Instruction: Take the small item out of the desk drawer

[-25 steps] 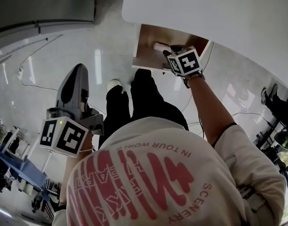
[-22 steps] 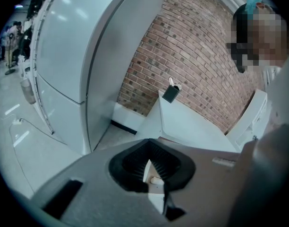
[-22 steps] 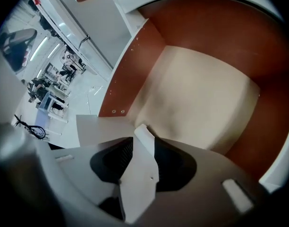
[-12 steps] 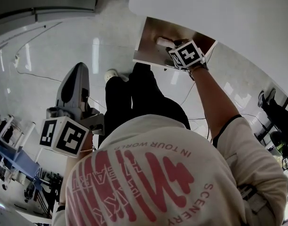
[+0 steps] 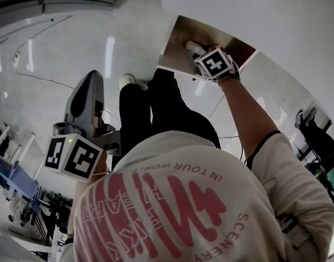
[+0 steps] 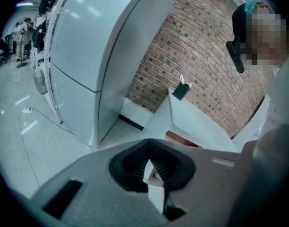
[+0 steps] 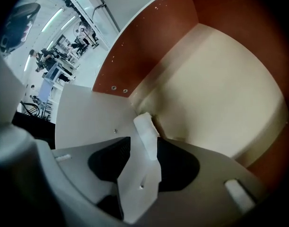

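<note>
As right gripper sinks lower into drawer, jaws just opened wide, small white item between them, ungripped.

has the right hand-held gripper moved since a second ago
Yes. The right hand-held gripper has edged closer to the small white item in the open drawer; its jaws have just been opening, with the item between them, not gripped.

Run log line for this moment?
right gripper: inside drawer, jaws have just been opening | white item: between jaws, ungripped | left gripper: shut, empty
</note>
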### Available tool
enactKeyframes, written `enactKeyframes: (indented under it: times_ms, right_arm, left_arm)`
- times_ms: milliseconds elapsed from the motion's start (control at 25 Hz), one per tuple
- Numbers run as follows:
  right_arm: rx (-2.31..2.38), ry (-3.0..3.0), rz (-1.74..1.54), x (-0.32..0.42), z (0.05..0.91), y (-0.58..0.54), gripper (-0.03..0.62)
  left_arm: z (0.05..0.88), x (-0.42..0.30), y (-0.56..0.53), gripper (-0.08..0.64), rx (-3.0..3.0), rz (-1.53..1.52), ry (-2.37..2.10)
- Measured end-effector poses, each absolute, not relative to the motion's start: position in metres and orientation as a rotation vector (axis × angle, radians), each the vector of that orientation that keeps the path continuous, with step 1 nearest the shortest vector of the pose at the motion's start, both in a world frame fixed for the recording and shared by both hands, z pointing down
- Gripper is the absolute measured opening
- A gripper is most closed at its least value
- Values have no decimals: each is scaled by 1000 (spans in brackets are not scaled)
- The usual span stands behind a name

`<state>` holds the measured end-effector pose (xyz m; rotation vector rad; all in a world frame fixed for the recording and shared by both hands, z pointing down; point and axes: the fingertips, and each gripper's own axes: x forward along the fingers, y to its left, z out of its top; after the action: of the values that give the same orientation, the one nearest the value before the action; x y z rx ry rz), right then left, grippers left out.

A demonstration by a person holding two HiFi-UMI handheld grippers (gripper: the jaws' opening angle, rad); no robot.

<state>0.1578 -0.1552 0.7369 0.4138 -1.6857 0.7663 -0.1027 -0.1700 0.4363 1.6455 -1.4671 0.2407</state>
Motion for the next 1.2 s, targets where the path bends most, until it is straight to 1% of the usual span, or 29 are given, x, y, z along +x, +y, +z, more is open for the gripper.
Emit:
enactKeyframes:
  times_ms: [1200]
  right_arm:
    - [405,-1627,804,162,763,-160,175]
  left_arm:
    - [444,-107,-155,5,1600,226,-1489]
